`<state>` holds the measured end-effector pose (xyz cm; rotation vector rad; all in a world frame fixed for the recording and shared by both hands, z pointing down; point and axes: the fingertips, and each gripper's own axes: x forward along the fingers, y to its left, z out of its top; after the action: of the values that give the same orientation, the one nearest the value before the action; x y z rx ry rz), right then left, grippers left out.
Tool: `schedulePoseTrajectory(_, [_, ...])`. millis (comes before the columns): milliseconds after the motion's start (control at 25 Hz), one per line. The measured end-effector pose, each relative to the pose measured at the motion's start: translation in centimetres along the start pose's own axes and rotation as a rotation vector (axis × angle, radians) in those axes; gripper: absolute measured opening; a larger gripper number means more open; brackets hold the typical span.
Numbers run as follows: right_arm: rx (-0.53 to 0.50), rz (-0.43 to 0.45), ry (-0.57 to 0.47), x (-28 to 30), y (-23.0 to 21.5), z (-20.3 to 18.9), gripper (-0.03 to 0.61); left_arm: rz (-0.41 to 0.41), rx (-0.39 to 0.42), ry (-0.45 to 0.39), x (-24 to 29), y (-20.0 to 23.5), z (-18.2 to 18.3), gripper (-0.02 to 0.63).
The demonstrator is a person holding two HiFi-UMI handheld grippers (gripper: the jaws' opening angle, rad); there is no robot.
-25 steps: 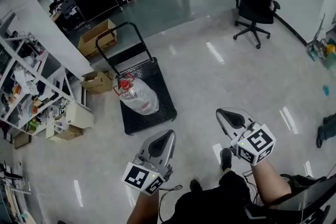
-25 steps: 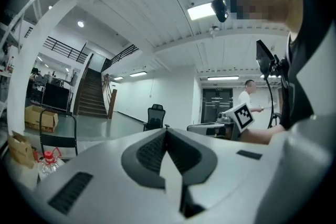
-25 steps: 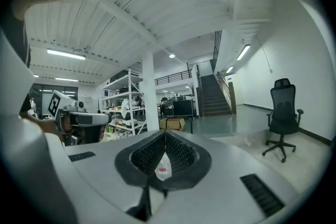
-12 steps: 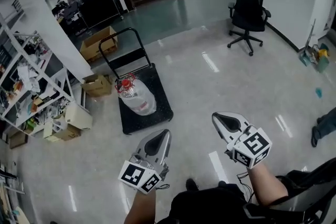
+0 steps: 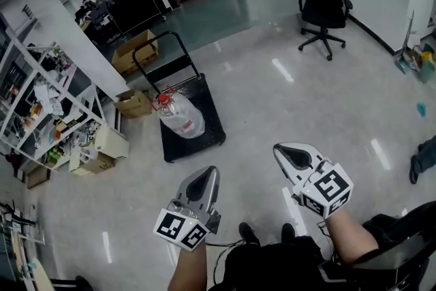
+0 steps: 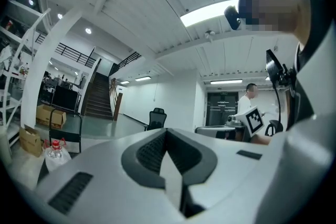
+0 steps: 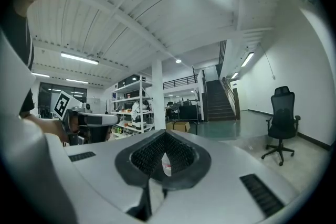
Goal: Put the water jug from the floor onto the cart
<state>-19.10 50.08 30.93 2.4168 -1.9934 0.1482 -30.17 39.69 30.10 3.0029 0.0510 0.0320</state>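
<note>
Left tongs (image 5: 204, 176) and right tongs (image 5: 287, 150) are closed, holding nothing. Water jug (image 5: 180, 117) already sits on the cart (image 5: 208, 120), so the task looks finished.

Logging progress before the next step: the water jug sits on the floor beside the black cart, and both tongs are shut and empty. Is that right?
Not quite. The head view shows the water jug resting on the black cart, not on the floor beside it. The rest holds: the left tongs and right tongs are shut and empty.
</note>
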Motion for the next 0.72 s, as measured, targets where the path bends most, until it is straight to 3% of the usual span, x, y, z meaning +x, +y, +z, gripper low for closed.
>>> schedulePoseTrajectory(280, [0.009, -0.019, -0.018, -1.6, 1.0, 0.8, 0.002, -0.023, 0.025, 0.007, -2.2, -2.2, 0.2, 0.002])
schedulePoseTrajectory(720, [0.034, -0.026, -0.006, -1.4, 5.3, 1.4, 0.002, -0.009, 0.030, -0.025, -6.9, -0.5, 1.2, 0.002])
